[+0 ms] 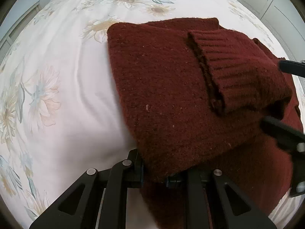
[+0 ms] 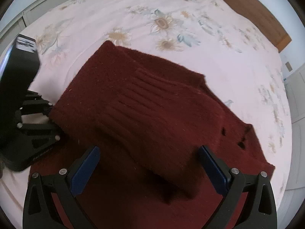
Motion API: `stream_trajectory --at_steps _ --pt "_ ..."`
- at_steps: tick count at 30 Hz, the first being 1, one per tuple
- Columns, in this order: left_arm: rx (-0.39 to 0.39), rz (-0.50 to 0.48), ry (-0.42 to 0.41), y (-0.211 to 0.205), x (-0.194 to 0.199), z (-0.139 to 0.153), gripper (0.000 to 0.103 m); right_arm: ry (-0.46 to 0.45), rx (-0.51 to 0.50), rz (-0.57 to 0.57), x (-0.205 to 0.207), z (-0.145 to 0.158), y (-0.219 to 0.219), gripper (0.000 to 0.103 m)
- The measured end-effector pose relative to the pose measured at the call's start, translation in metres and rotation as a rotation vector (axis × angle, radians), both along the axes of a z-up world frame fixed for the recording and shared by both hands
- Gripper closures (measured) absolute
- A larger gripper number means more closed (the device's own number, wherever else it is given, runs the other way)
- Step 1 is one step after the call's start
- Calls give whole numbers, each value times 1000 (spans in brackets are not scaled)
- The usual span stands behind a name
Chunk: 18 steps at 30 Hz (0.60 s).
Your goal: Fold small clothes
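Note:
A dark red knitted sweater (image 1: 171, 95) lies partly folded on the bed, a ribbed cuff (image 1: 238, 66) on top. My left gripper (image 1: 158, 173) is shut on the sweater's near edge and holds a folded layer up. It also shows in the right wrist view (image 2: 47, 112), at the sweater's left edge. My right gripper (image 2: 148, 164) is open, its blue pads (image 2: 85, 169) spread to either side of the lifted fold of the sweater (image 2: 143, 105), gripping nothing. Its black fingers (image 1: 282, 131) show at the right of the left wrist view.
The bed is covered by a white sheet with a sunflower print (image 1: 57, 95). White cabinets (image 1: 276, 3) stand beyond the bed. A wooden headboard (image 2: 247, 5) runs along the far right side in the right wrist view.

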<state>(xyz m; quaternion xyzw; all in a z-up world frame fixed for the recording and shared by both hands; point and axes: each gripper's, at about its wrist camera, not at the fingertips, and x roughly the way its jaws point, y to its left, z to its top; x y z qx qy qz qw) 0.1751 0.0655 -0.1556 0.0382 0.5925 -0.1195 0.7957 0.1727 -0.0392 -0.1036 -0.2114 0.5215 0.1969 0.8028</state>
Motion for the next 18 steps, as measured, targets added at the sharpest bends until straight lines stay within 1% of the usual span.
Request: stream_trajectory --at_steps 2,4,5,6,8,9,10,11,12,13,15,16,18 --pt "-9 6 3 -2 -2 -2 90 -1 -7 3 4 -6 5 0" --pt "-31 20 10 2 -3 -2 90 0 -7 8 8 -11 7 3" --pt "-38 25 13 3 -4 -3 90 7 -5 13 9 -14 9 9" --pt "-45 29 15 4 -4 -3 90 13 -4 16 10 -18 10 19" --pt "-47 29 17 5 -4 -2 90 17 -11 7 12 -25 10 32" --pt "-45 28 18 5 -5 -2 90 15 -2 -3 12 -26 8 34" --pt "-40 25 18 3 -3 -3 90 11 10 -12 13 -25 8 39" --pt "-38 23 17 2 -3 -3 89 1 19 -27 14 -23 4 59" --pt "-35 20 17 2 -3 -3 89 -8 15 -38 14 -22 2 77" --pt "-32 17 15 2 -5 -2 89 -19 23 -56 15 -17 -3 81" --pt "-36 17 16 2 -5 -2 89 -5 86 -89 18 -9 -17 85" --pt "-38 19 17 2 -4 -2 89 -3 130 -126 20 -2 -29 85" --pt "-41 22 19 2 -3 -2 89 3 189 -180 20 8 -47 85"
